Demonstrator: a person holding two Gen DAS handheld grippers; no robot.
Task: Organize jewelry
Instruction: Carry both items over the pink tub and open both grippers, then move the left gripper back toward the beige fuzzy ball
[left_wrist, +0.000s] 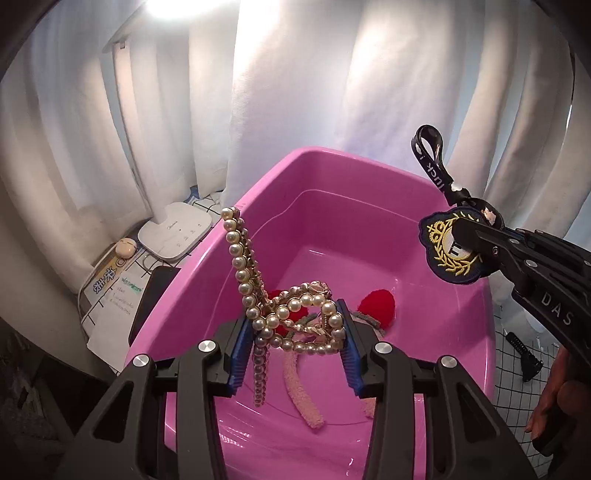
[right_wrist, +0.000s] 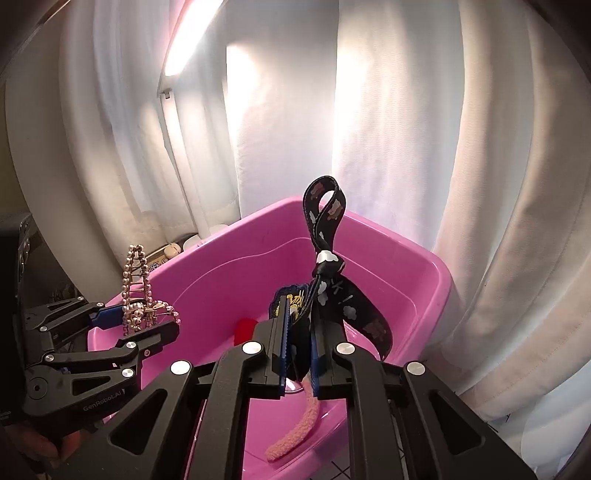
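My left gripper (left_wrist: 295, 328) is shut on a pearl and gold hair clip (left_wrist: 295, 310) and holds it over the pink tub (left_wrist: 199, 280); it also shows in the right wrist view (right_wrist: 138, 291), at the left gripper (right_wrist: 147, 321). My right gripper (right_wrist: 299, 332) is shut on a dark embroidered badge with a black printed strap (right_wrist: 325, 266), above the tub (right_wrist: 424, 280). In the left wrist view the badge (left_wrist: 443, 247) hangs at the right gripper (left_wrist: 469, 236). A red pompom (left_wrist: 378, 306) and a pink fuzzy band (left_wrist: 301, 387) lie in the tub.
White curtains hang behind the tub. A white lamp base (left_wrist: 175, 230), a small round figure (left_wrist: 125, 247) and papers (left_wrist: 110, 295) sit left of the tub. A black clip (left_wrist: 524, 354) lies on the grid-pattern cloth at the right.
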